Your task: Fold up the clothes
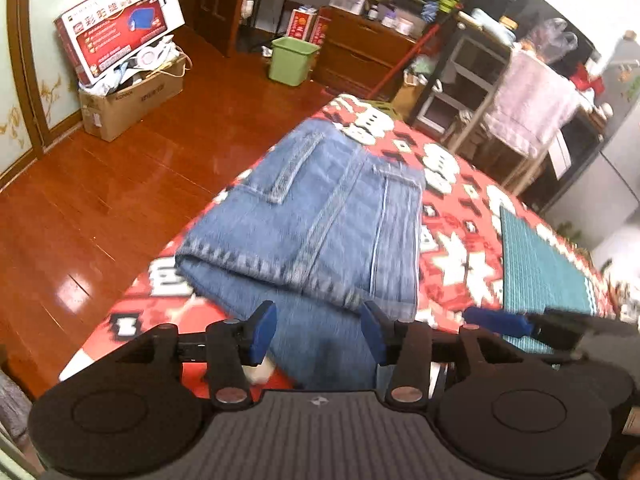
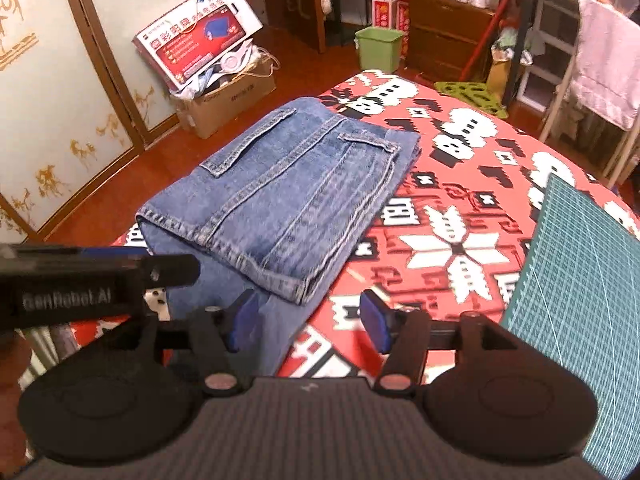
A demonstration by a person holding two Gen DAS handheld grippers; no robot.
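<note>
Both the left gripper (image 1: 318,332) and right gripper (image 2: 308,326) gape empty beside the folded blue denim jeans (image 2: 276,196); heavy, stiff cloth, I'd guess, best gripped at its near hem.

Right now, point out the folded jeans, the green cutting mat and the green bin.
folded jeans (image 2: 280,200): right wrist view, middle of the top layer.
green cutting mat (image 2: 588,280): right wrist view, its gridded surface.
green bin (image 1: 292,62): left wrist view, its front wall.

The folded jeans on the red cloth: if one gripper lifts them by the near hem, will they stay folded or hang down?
The jeans would probably sag and unfold, since the layers lie loose. Thick denim with heavy seams suggests some weight. On the patterned cloth they would likely drag rather than slide.
</note>
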